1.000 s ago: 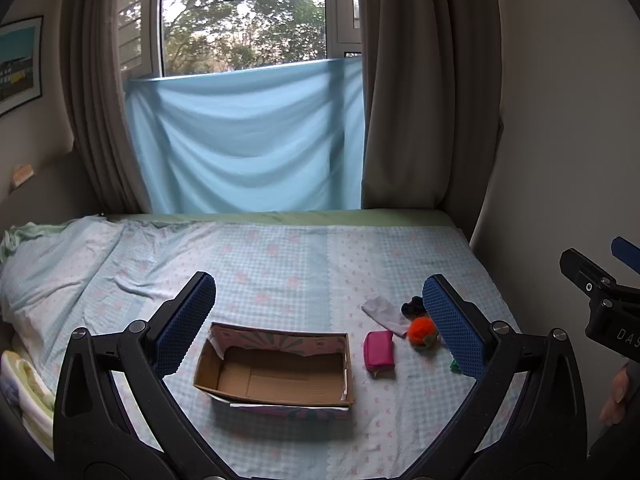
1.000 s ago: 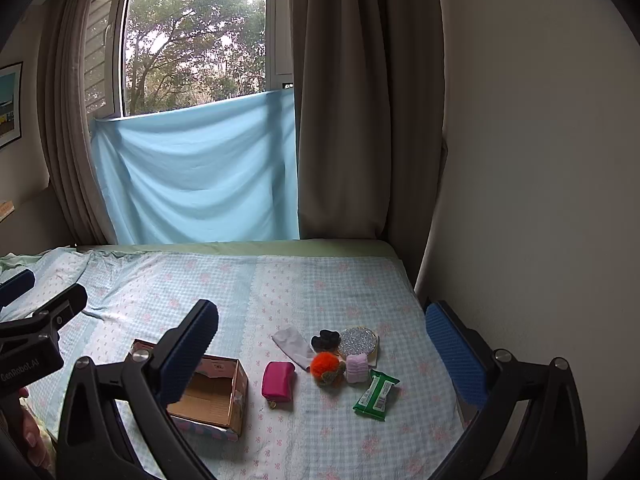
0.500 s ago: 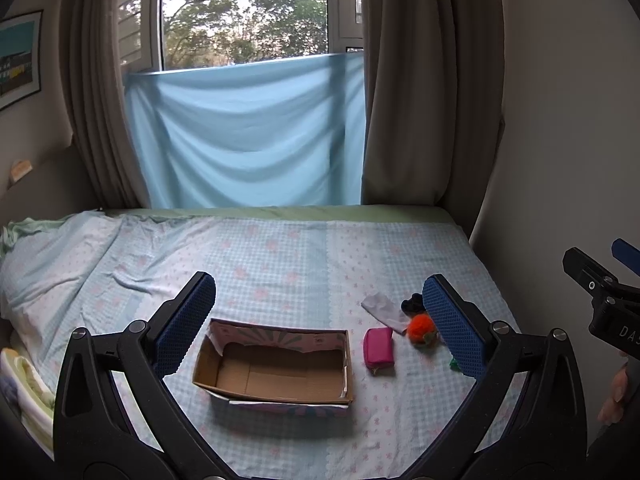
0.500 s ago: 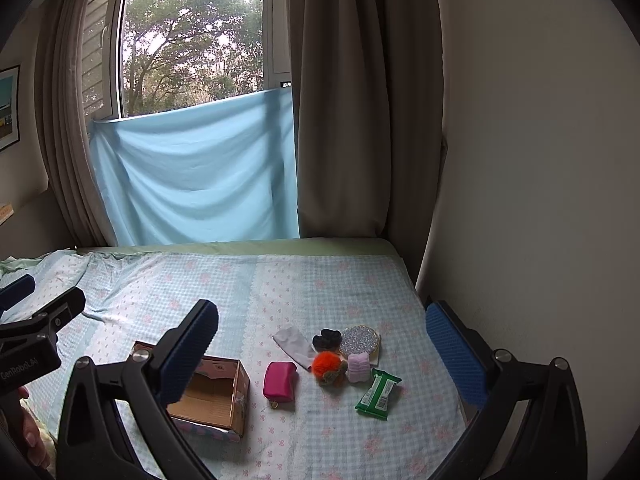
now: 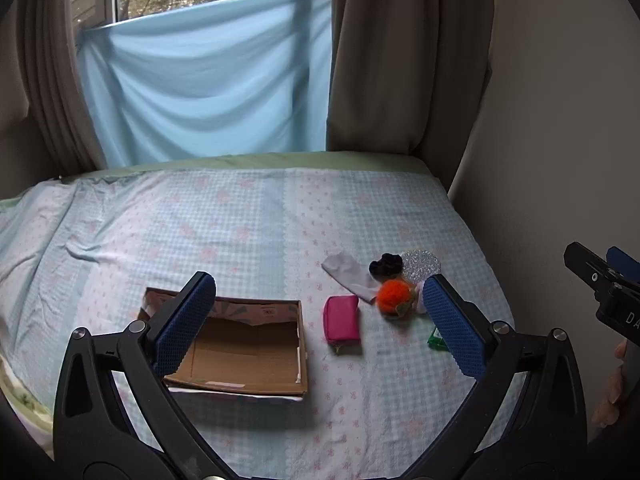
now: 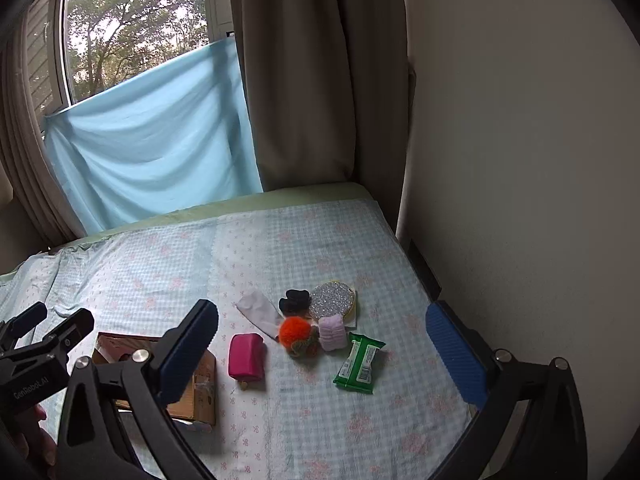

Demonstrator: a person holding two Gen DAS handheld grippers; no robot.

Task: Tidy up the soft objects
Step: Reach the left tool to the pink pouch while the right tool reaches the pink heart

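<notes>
Both grippers are held above the near edge of the bed (image 5: pixel 248 224), and neither touches any item. The left gripper (image 5: pixel 316 316) has its fingers spread wide with nothing between them. The right gripper (image 6: pixel 324 344) likewise has its fingers wide apart and holds nothing.

The cardboard box (image 5: pixel 244 352) lies open on the checked bedsheet, left of the item group, and its interior shows bare cardboard. The pink pouch (image 5: pixel 341 323) lies just right of the box, apart from it.

The remaining soft items form a cluster farther right:
- The orange pompom (image 6: pixel 295 331) touches the white sock (image 6: pixel 259 312) and the lilac scrunchie (image 6: pixel 333 333).
- The black scrunchie (image 6: pixel 294 301) lies just beside the silver glitter disc (image 6: pixel 333 301), behind the pompom.
- The green packet (image 6: pixel 359 362) lies nearest the front, just right of the lilac scrunchie.

A blue cloth (image 5: pixel 208 80) hangs across the window behind the bed, between brown curtains (image 5: pixel 400 60).
</notes>
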